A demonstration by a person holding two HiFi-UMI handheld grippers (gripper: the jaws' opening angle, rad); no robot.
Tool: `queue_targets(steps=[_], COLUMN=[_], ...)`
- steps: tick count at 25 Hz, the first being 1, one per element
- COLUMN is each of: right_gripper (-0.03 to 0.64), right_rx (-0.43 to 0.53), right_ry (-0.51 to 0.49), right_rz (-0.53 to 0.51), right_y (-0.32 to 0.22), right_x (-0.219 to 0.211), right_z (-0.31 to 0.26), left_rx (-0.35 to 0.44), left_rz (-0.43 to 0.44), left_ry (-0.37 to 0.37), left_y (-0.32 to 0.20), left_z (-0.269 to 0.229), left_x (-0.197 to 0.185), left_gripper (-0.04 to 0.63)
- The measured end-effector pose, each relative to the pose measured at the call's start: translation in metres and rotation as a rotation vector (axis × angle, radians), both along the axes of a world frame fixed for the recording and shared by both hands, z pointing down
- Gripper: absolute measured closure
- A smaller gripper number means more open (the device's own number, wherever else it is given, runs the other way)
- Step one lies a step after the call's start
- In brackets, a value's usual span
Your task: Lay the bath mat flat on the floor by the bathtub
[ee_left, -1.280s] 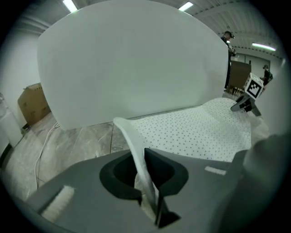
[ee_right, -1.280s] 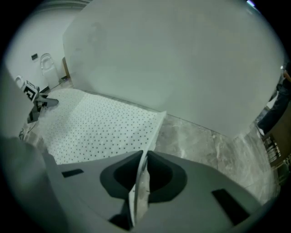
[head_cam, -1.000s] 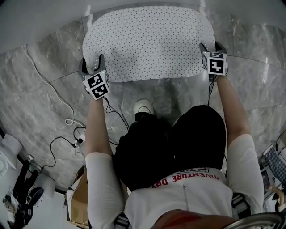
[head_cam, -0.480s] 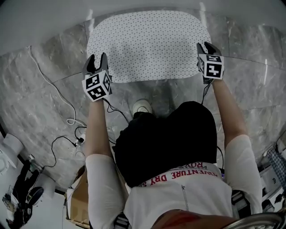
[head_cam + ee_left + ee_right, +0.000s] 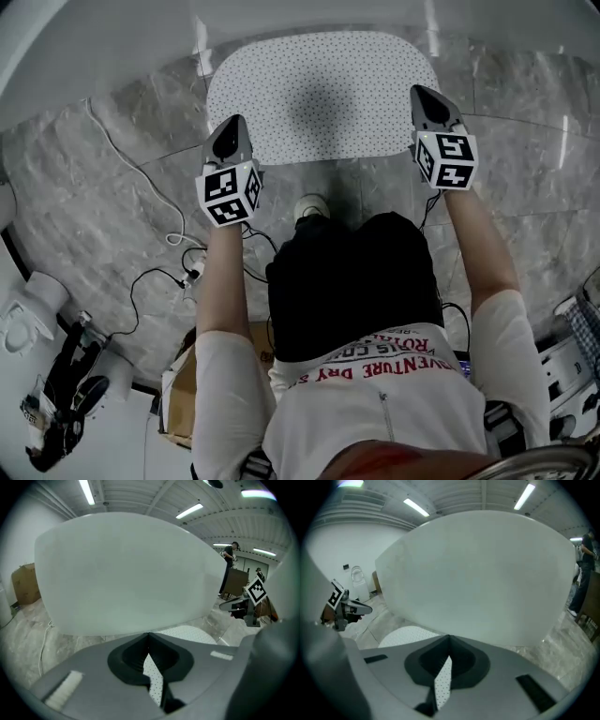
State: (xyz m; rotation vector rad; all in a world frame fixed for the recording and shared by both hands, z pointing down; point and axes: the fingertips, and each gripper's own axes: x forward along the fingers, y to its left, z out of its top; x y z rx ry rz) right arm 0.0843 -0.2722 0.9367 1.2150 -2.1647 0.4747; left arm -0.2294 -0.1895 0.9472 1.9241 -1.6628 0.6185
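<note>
Beside the bath mat, a white cable snakes across the floor.

- White dotted oval bath mat: near corners hidden behind the left gripper and right gripper.
- Glossy white bathtub: cut off at top edge.

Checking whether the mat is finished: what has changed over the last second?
The left gripper and right gripper rose away from the near corners of the bath mat, and their jaws have just been closing, with nothing between them. The bath mat stayed flat on the floor by the bathtub.
</note>
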Motion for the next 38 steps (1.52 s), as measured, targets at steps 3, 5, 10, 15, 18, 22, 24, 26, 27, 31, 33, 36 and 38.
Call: queue_targets(steps=[3,5,10,15,18,22,24,26,27,31,33,36,38], right_gripper=[0.607,0.607,0.607,0.607,0.607,0.607,0.607,0.607,0.607,0.607,0.607,0.607,0.607], right_rx=[0.042,0.038,0.009,0.011,0.040,0.139,0.195,0.229,0.246,0.324,0.358,0.444,0.488], right_ry=[-0.008,-0.016,-0.083,-0.147,-0.163,-0.213,-0.257,-0.295,-0.307,-0.304,-0.278,-0.233,-0.247], right_rz=[-0.046,-0.079,-0.087,-0.073,-0.072,-0.077,-0.088,-0.087,-0.084,-0.112,-0.163,-0.216,-0.216], right_y=[0.008,0.018,0.038,0.049,0.052,0.052,0.052,0.054,0.054,0.053,0.061,0.070,0.076], right_x=[-0.026,-0.039,-0.058,-0.067,-0.070,-0.077,-0.076,-0.072,-0.070,-0.073,-0.079,-0.084,-0.085], right_z=[-0.065,-0.105,-0.223,-0.347,-0.416,-0.511,-0.560,-0.603,-0.623,-0.686,-0.711,-0.747,-0.771], left_rx=[0.068,0.075,0.097,0.183,0.241,0.314,0.363,0.421,0.451,0.551,0.585,0.650,0.680], left_rz=[0.071,0.080,0.080,0.132,0.150,0.166,0.169,0.171,0.171,0.183,0.201,0.222,0.228], left_ry=[-0.024,-0.005,0.047,0.092,0.110,0.172,0.188,0.178,0.169,0.131,0.108,0.090,0.083], left_y=[-0.002,0.000,-0.001,-0.005,-0.004,0.003,0.005,0.007,0.007,0.005,0.010,0.022,0.031], left_z=[-0.076,-0.120,-0.243,-0.385,-0.460,-0.550,-0.595,-0.641,-0.663,-0.737,-0.766,-0.807,-0.827], left_x=[0.014,0.024,0.039,0.054,0.062,0.068,0.072,0.074,0.074,0.064,0.063,0.062,0.060], left_gripper=[0.584,0.584,0.584,0.584,0.584,0.583,0.584,0.583,0.583,0.583,0.583,0.583,0.583])
